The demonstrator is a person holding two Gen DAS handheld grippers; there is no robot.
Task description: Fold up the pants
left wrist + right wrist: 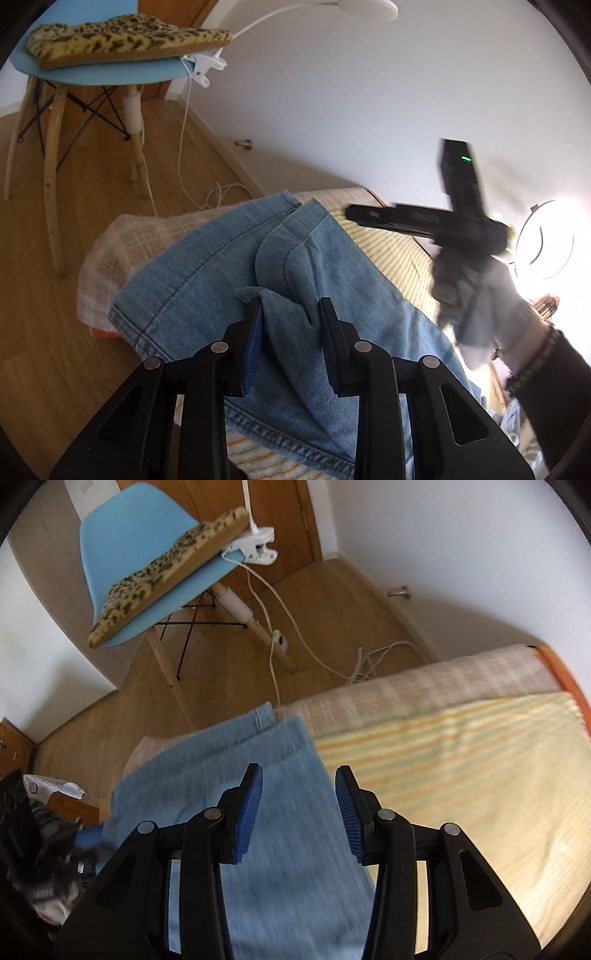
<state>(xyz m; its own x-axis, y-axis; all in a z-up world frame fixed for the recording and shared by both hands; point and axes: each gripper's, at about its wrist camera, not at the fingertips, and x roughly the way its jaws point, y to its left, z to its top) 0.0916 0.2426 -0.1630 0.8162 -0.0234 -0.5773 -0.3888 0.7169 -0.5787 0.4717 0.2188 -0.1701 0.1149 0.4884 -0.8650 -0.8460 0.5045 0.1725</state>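
Light blue denim pants (207, 280) lie on a striped yellow bedspread (388, 254), legs reaching toward the bed's edge. My left gripper (291, 306) is open, its fingers standing on either side of a raised bunch of denim (291, 332). My right gripper (413, 221), blurred and held by a gloved hand (476, 295), hovers above the bed to the right of the pants. In the right wrist view my right gripper (299, 775) is open and empty above the pant legs (280, 830), beside the bedspread (461, 775).
A blue chair (147, 535) with a leopard-print cushion (173, 572) and a clip-on white lamp (258, 546) stands on the wood floor past the bed. White cables (369, 661) lie on the floor. A ring light (546, 240) glares at right. Clutter (40, 842) sits at left.
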